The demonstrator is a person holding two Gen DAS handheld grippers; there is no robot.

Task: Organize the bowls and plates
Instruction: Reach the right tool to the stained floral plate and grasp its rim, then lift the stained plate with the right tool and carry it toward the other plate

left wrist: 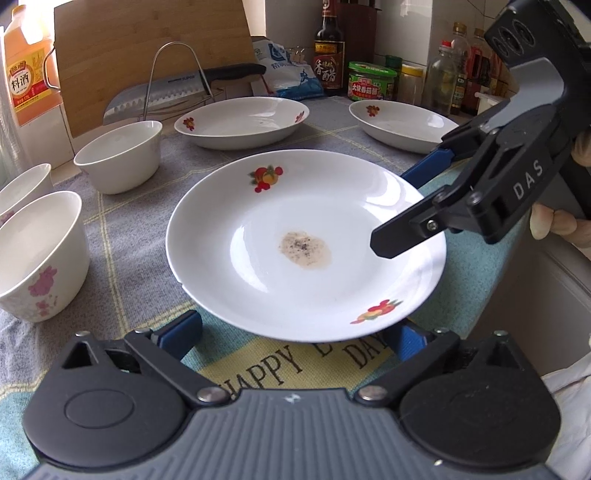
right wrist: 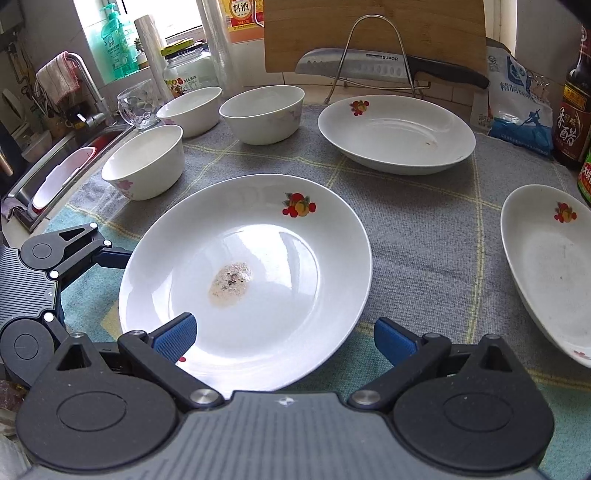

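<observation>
A white fruit-print plate (left wrist: 306, 243) with a brown stain in its middle lies on the mat; it also fills the right wrist view (right wrist: 258, 266). My left gripper (left wrist: 295, 332) is open, its blue pads at the plate's near rim on either side. My right gripper (right wrist: 284, 334) is open, one finger above the plate's edge and one beside it; it shows at the plate's right in the left wrist view (left wrist: 402, 210). Two more plates (right wrist: 397, 134) (right wrist: 550, 266) and three white bowls (right wrist: 146, 162) (right wrist: 190, 110) (right wrist: 263, 112) stand around.
A grey checked mat (right wrist: 424, 240) covers the counter. A knife on a wire rack (right wrist: 373, 64) and a cutting board (right wrist: 373, 26) stand behind. Sauce bottles and jars (left wrist: 328, 48) line the back. A sink (right wrist: 62, 166) lies at the left, with a glass cup (right wrist: 138, 105) by it.
</observation>
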